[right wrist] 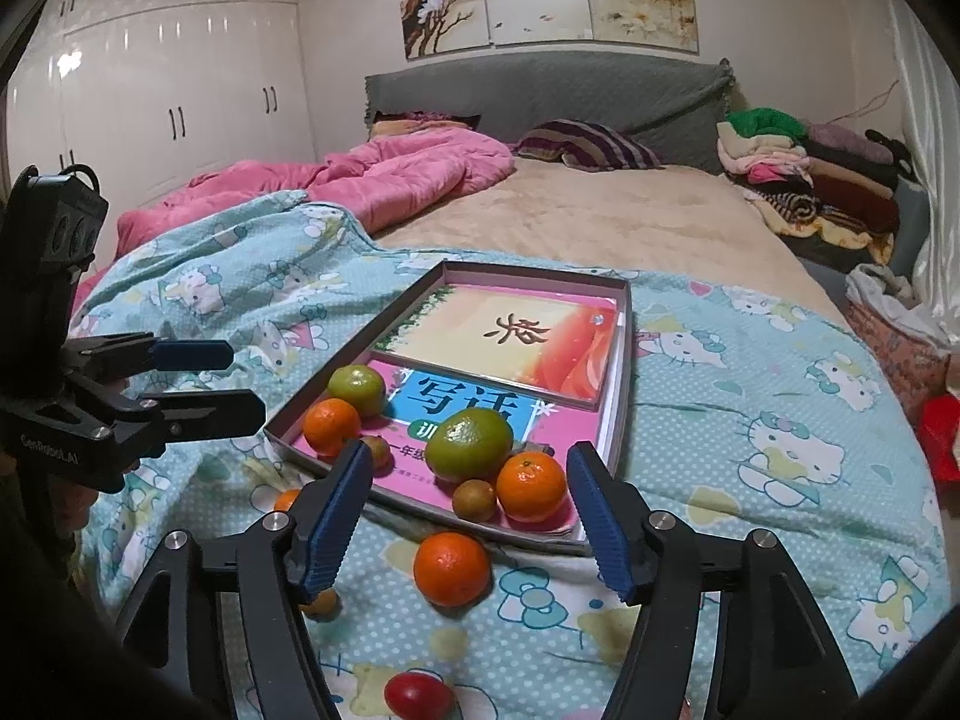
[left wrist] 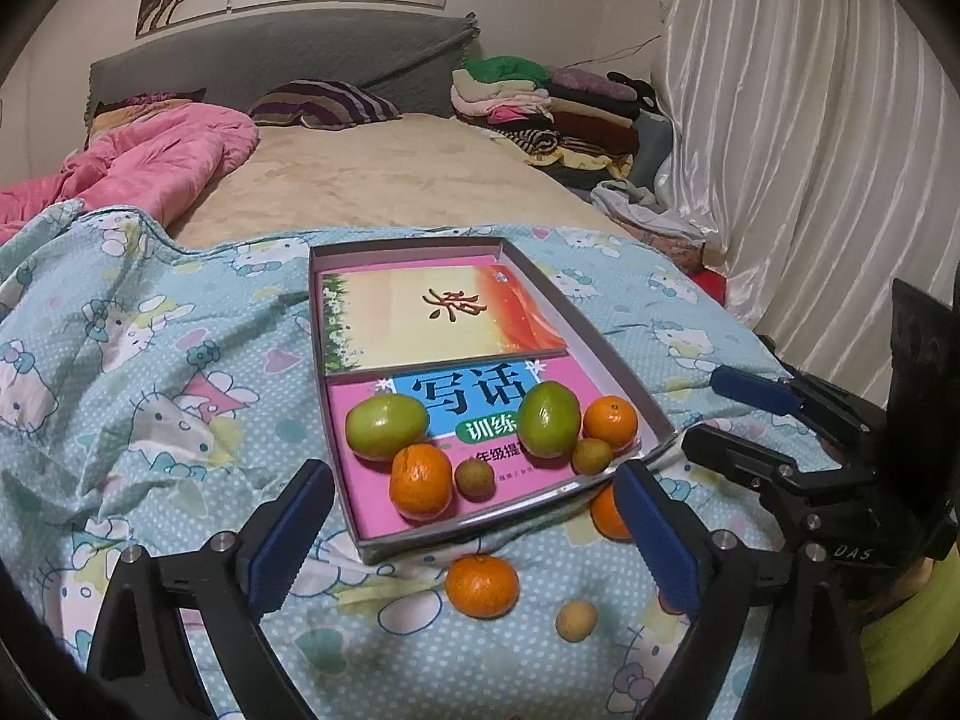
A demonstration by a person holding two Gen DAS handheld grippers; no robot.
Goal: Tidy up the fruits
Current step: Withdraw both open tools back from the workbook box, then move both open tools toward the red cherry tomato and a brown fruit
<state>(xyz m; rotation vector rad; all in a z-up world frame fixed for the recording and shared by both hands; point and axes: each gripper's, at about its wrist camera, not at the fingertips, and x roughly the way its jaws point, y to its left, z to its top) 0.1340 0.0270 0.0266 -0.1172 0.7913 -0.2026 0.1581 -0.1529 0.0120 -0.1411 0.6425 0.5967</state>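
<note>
A shallow grey tray [left wrist: 600, 336] [right wrist: 624, 360] lies on the bedspread with books in it. On the pink book sit two green fruits [left wrist: 386, 426] [left wrist: 549, 419], two oranges [left wrist: 421, 482] [left wrist: 611, 423] and two small brown fruits [left wrist: 474, 479] [left wrist: 591, 456]. Loose in front of the tray are an orange [left wrist: 481, 586] [right wrist: 452, 568], a second orange [left wrist: 607, 510] half hidden by a finger, a pale small fruit [left wrist: 576, 620] and a red fruit [right wrist: 417, 696]. My left gripper [left wrist: 472, 471] [right wrist: 249, 384] is open and holds nothing. My right gripper [right wrist: 468, 450] [left wrist: 705, 414] is open too, just before the tray's near corner.
The Hello Kitty bedspread [left wrist: 150, 372] is wrinkled on the left. A pink quilt [right wrist: 384, 174] and a striped pillow [right wrist: 588, 144] lie further back. Folded clothes [right wrist: 798, 180] are stacked at the far right by the curtain [left wrist: 810, 150]. White wardrobes [right wrist: 180, 90] line the left wall.
</note>
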